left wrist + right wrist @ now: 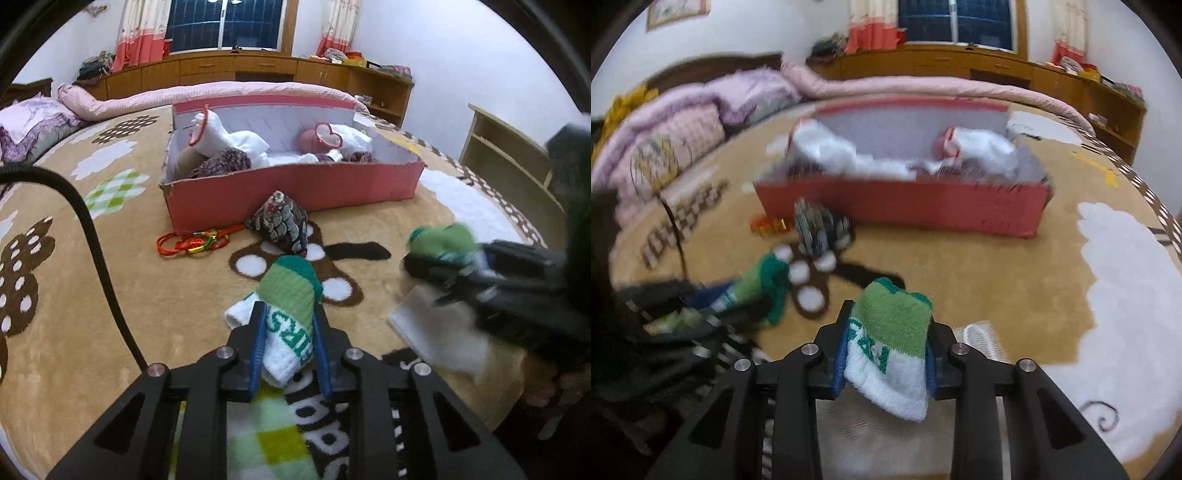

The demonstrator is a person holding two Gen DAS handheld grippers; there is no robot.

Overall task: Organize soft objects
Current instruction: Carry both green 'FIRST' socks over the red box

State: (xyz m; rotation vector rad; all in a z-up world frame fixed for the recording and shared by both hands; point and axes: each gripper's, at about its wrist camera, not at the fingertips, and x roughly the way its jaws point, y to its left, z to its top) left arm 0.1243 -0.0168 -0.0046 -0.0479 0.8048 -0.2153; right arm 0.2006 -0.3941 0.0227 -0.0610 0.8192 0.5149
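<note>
While the left gripper [287,334] is pinching one green-and-white sock [290,314] and the right gripper [886,347] is clamping the other sock [892,343] above the blanket [110,295], either loose white end is risking slipping out before the red box [295,184] near the bed's far edge.

A bed covered by a tan plush blanket [122,295] with brown, white and green flower shapes carries everything. A long red cardboard box [295,188] sits out in the middle, lengthwise across the bed. Against the box's near wall lies a dark patterned pouch [282,223], its red knotted cord [195,243] trailing toward the left. A rolled pink quilt [221,94] runs along the far edge, with pillows [679,144] in the far left corner.
</note>
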